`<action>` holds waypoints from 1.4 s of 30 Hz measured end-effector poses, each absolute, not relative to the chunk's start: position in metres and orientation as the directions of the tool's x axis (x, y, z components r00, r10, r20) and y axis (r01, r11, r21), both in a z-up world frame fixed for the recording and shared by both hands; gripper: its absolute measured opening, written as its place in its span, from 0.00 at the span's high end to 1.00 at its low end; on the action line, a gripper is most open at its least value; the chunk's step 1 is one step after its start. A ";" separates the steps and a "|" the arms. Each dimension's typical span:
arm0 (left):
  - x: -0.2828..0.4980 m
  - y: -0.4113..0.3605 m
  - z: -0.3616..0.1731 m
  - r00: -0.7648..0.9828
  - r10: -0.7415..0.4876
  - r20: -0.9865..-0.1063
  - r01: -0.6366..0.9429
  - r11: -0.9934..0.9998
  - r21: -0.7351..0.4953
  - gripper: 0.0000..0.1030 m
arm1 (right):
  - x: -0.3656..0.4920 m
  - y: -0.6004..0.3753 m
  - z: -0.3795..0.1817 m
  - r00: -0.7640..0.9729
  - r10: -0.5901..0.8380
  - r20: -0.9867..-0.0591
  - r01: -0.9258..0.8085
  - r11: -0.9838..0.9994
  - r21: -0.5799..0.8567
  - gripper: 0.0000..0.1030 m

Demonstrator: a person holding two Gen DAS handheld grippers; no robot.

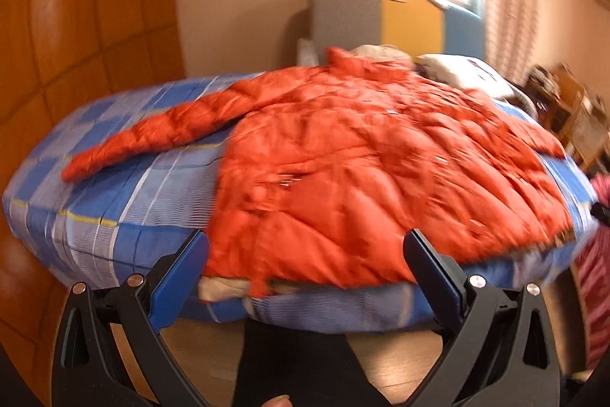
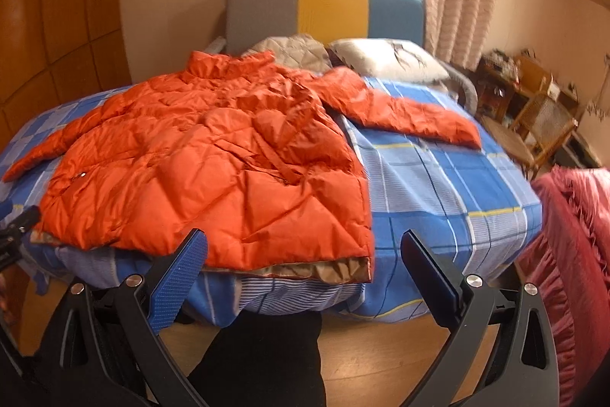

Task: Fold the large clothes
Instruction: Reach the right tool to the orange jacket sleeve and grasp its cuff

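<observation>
Starting with the left wrist view: left gripper point(image 1: 305, 243) jaws spread wide apart, nothing between them, hovering off the near edge of the bed point(image 1: 126, 201). Orange puffer jacket point(image 1: 373, 170) lies spread flat on the blue plaid sheet, hem at the near edge, collar toward the far end. 1 sleeve point(image 1: 152, 136) stretched out to the left across the sheet. Tan lining shows under the hem. Frame is motion-blurred. Padded headboard point(image 1: 381, 21) in grey, yellow and blue behind, pillow point(image 1: 461, 71) just past the collar. Dark trouser leg below, over wood floor.

Right wrist view: right gripper point(image 2: 303, 243) also wide open, empty, held off the bed's near edge point(image 2: 438, 193), fingers framing the jacket's point(image 2: 213, 163) near right hem corner. Jacket sits on the left part of the bed; other sleeve point(image 2: 404, 117) extends right across the sheet. Red ruffled fabric point(image 2: 572, 239) at right. Wicker chair point(image 2: 533, 124) near the far right wall. Part of the other tool is visible at the left edge.
</observation>
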State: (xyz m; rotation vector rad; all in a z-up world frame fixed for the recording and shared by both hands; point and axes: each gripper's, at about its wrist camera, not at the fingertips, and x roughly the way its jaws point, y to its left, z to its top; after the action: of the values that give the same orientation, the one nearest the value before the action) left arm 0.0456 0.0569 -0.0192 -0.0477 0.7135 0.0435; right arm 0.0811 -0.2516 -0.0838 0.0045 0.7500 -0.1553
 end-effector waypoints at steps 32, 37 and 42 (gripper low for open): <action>0.101 0.106 -0.034 0.725 0.136 -0.675 -0.145 0.988 0.043 0.05 | 0.208 -0.424 -0.121 0.620 -0.162 -0.768 0.472 0.859 0.199 0.36; 0.125 0.116 -0.034 0.710 0.140 -0.690 -0.186 0.983 0.008 0.05 | 0.264 -0.468 -0.139 0.600 -0.133 -0.789 0.561 0.774 0.295 0.52; 0.138 0.101 -0.032 0.717 0.112 -0.688 -0.143 0.990 0.011 0.06 | 0.300 -0.499 -0.156 0.565 -0.146 -0.812 0.639 0.700 0.319 0.57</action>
State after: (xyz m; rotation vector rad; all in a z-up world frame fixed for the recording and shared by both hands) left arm 0.1380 0.1007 -0.0319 -0.0439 0.7586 0.1410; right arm 0.3004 -0.4994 -0.1561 0.6508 0.8524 -0.5015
